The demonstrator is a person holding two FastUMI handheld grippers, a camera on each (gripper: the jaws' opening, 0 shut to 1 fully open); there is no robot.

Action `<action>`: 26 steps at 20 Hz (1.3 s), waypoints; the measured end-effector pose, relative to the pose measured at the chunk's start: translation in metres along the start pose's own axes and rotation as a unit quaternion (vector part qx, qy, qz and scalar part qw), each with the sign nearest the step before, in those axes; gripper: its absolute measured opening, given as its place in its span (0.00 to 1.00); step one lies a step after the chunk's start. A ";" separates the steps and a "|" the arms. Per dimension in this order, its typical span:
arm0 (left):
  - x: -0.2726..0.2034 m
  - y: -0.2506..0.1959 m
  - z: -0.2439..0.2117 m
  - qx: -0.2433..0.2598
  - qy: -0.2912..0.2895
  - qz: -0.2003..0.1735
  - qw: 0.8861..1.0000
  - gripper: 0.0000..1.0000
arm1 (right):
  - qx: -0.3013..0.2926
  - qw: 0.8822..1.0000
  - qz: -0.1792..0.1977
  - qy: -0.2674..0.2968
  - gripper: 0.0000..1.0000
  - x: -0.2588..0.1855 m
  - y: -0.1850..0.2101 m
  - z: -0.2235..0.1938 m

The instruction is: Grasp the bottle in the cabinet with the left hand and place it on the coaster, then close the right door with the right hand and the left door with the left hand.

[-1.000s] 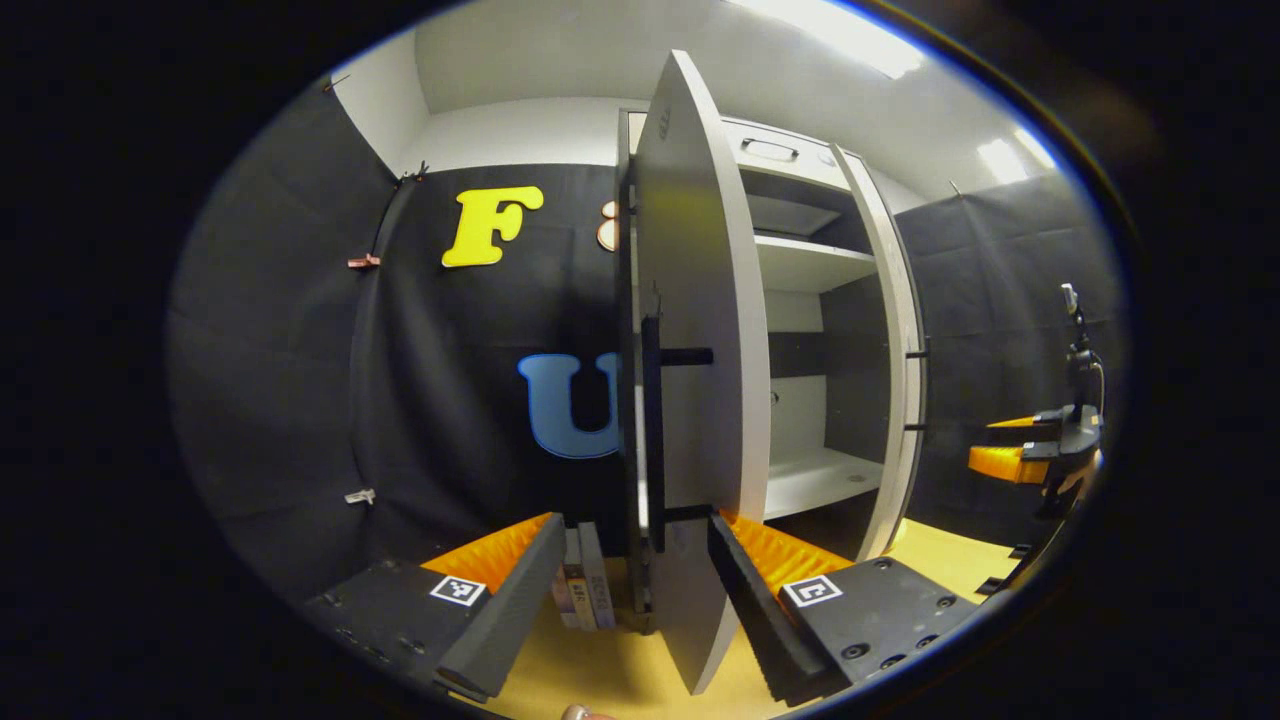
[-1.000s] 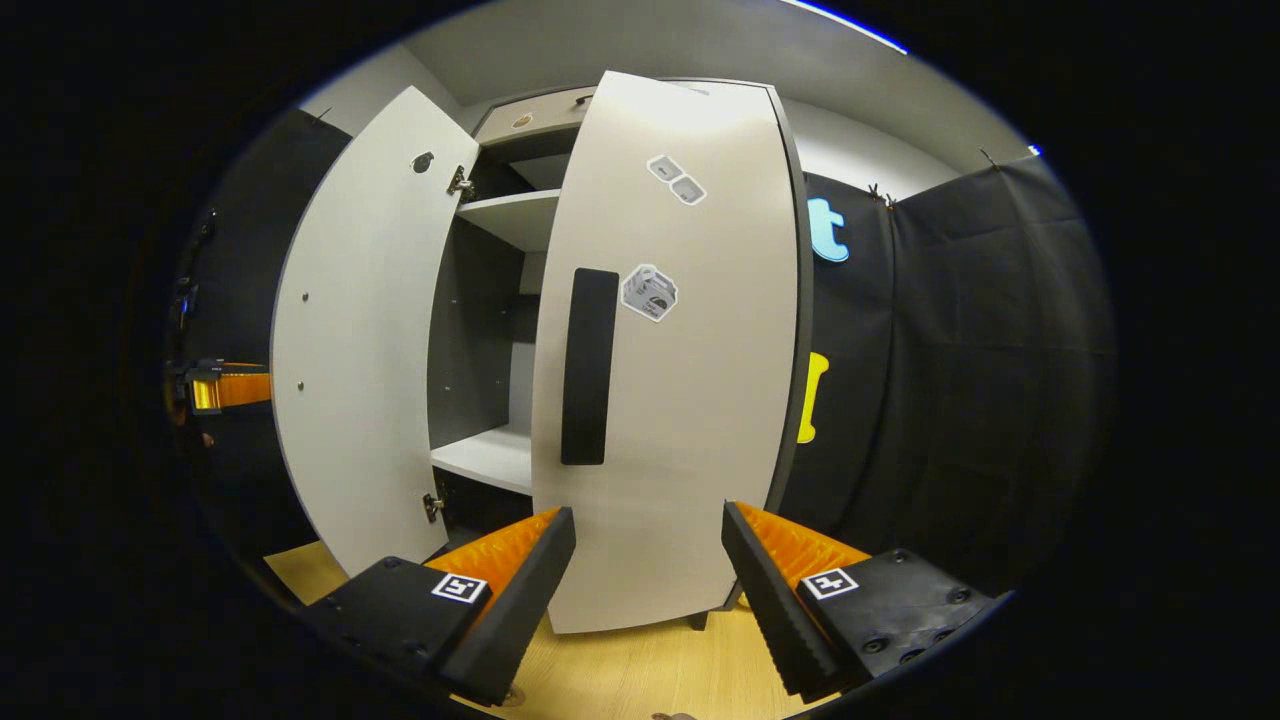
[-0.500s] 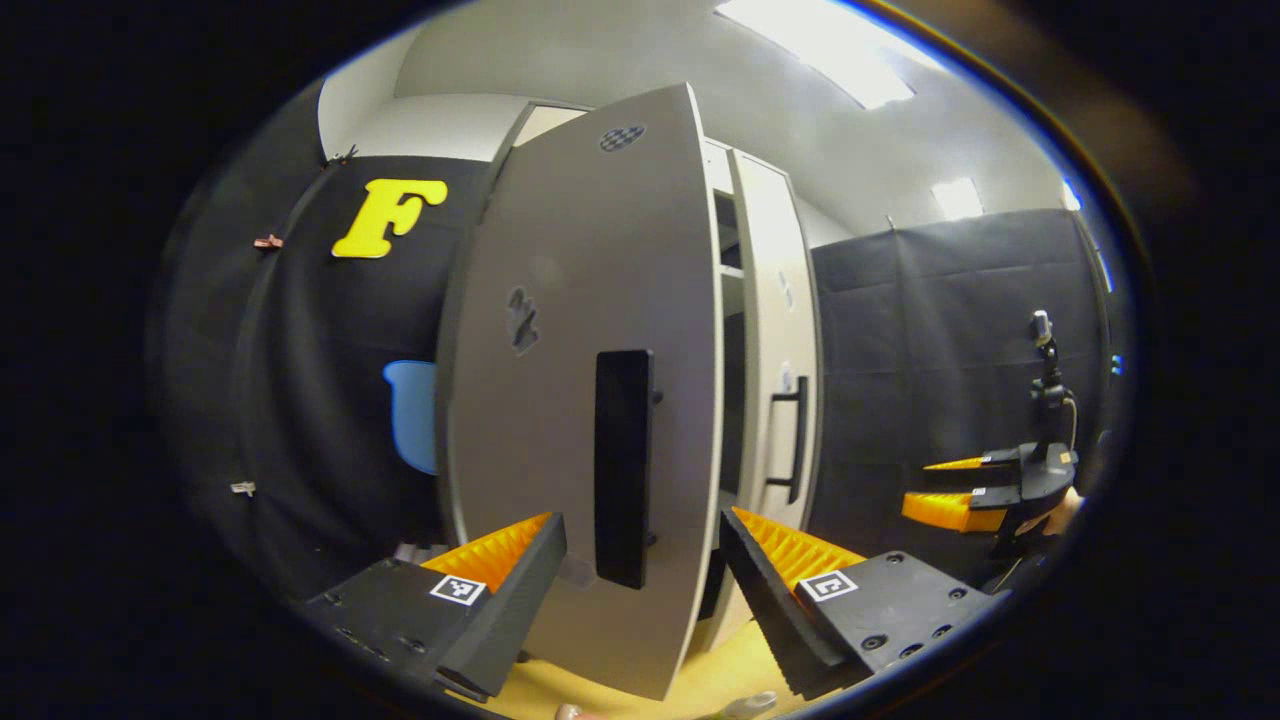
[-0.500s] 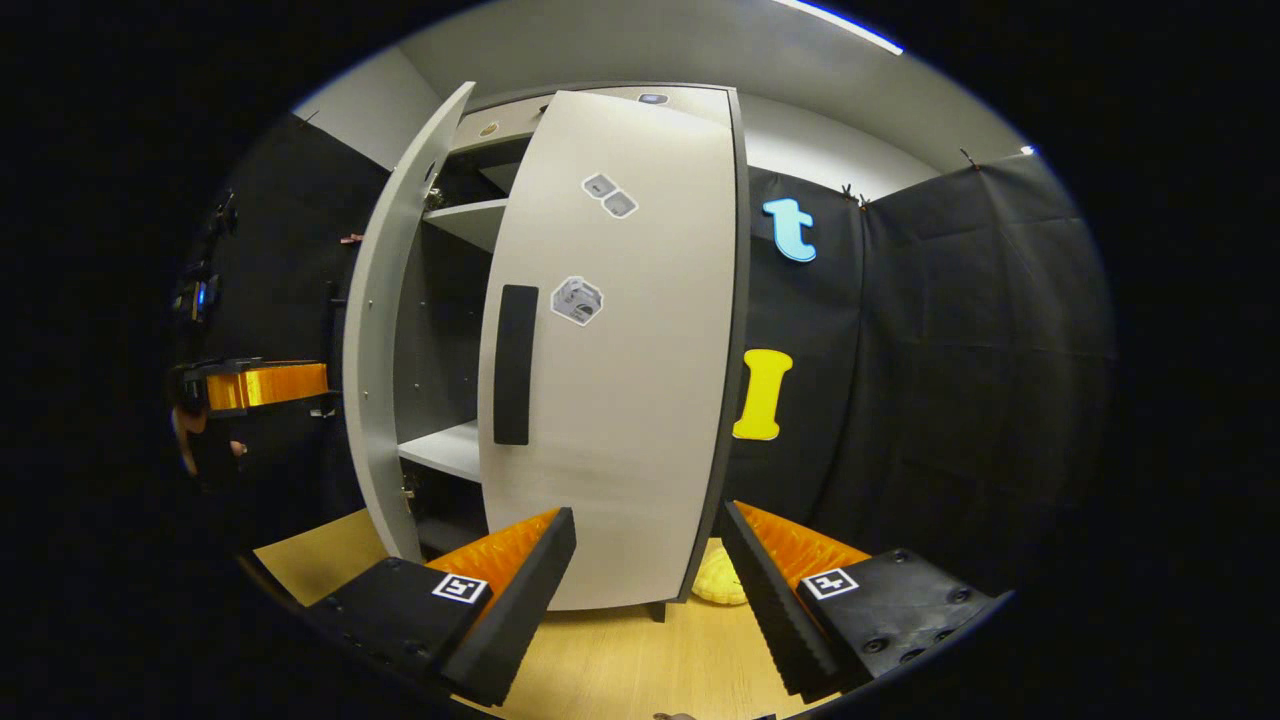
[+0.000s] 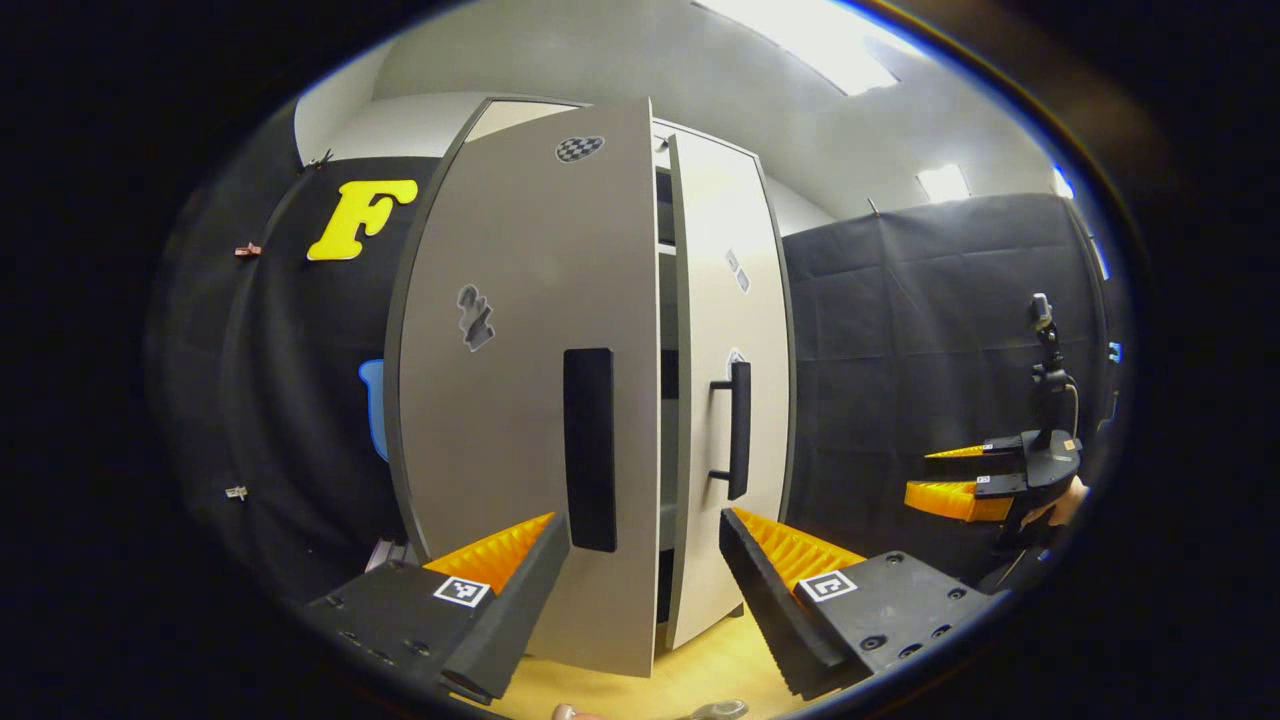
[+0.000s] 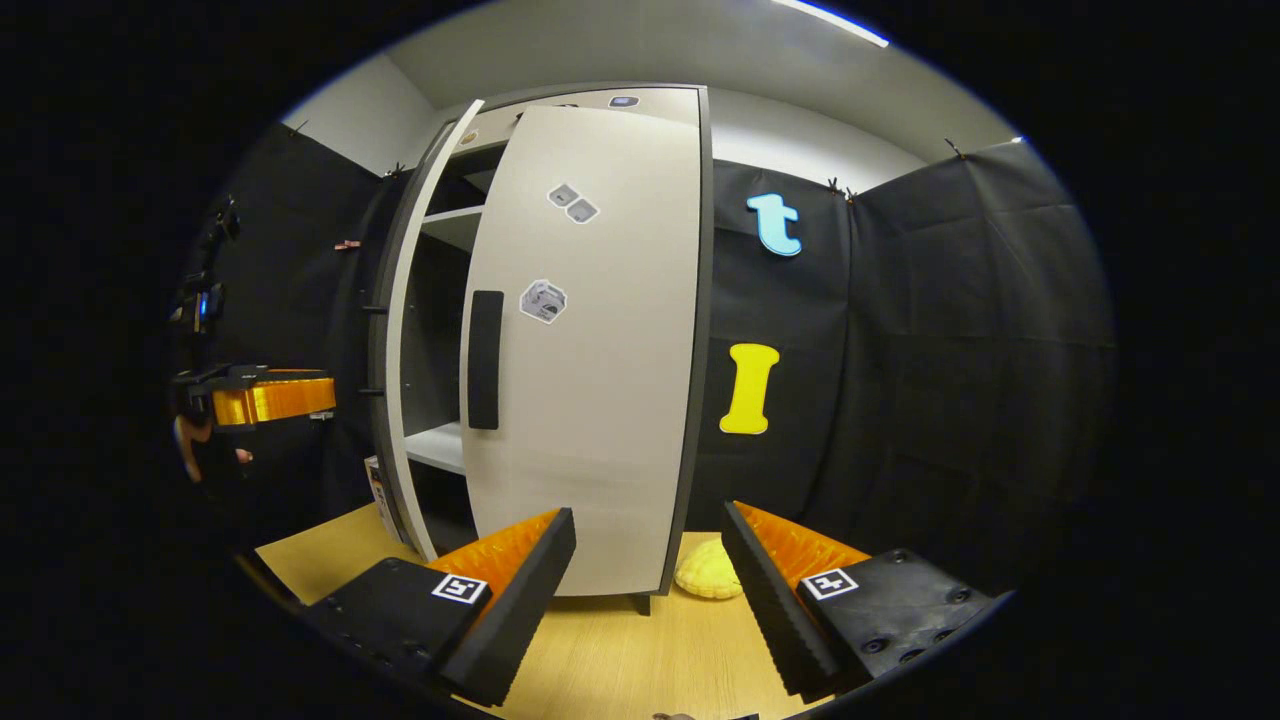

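Left hand-held gripper [image 5: 645,560]: fingers spread apart, nothing between them, aimed at the left door [image 5: 520,400] of the cabinet [image 6: 700,300]. That door stands nearly shut, a narrow dark gap left against the right door [image 5: 725,400]; its black handle [image 5: 589,450] sits at 12 o'clock from the gripper.

Right hand-held gripper [image 6: 648,565]: fingers likewise apart and empty, facing the right door's front above the wooden tabletop [image 6: 620,650]. A yellow item [image 6: 708,578] lies on the tabletop at the cabinet's foot, at 1 o'clock from this gripper. Bottle and coaster cannot be located.
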State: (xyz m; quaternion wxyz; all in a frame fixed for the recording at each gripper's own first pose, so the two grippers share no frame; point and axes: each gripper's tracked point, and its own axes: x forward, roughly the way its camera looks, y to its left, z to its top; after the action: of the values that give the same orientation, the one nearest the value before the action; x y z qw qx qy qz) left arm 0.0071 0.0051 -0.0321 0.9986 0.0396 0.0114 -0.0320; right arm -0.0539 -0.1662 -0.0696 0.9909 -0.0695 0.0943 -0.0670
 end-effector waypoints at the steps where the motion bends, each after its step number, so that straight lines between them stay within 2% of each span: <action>1: -0.001 -0.003 -0.002 0.002 0.002 0.002 1.000 0.96 | 0.000 1.000 0.003 0.002 0.98 -0.001 -0.001 -0.001; 11: -0.012 -0.005 -0.008 0.005 0.008 0.028 1.000 0.96 | 0.000 0.999 0.037 -0.005 0.98 -0.006 0.007 0.006; 26: -0.037 0.010 -0.015 0.020 0.020 0.058 0.998 0.96 | -0.008 0.996 0.084 -0.018 0.98 0.004 0.048 0.019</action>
State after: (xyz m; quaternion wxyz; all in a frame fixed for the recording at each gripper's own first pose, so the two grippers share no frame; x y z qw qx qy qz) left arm -0.0297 0.0182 -0.0452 0.9974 0.0604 0.0282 0.0268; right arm -0.0400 -0.1173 -0.0588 0.9939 -0.0703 0.0828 0.0182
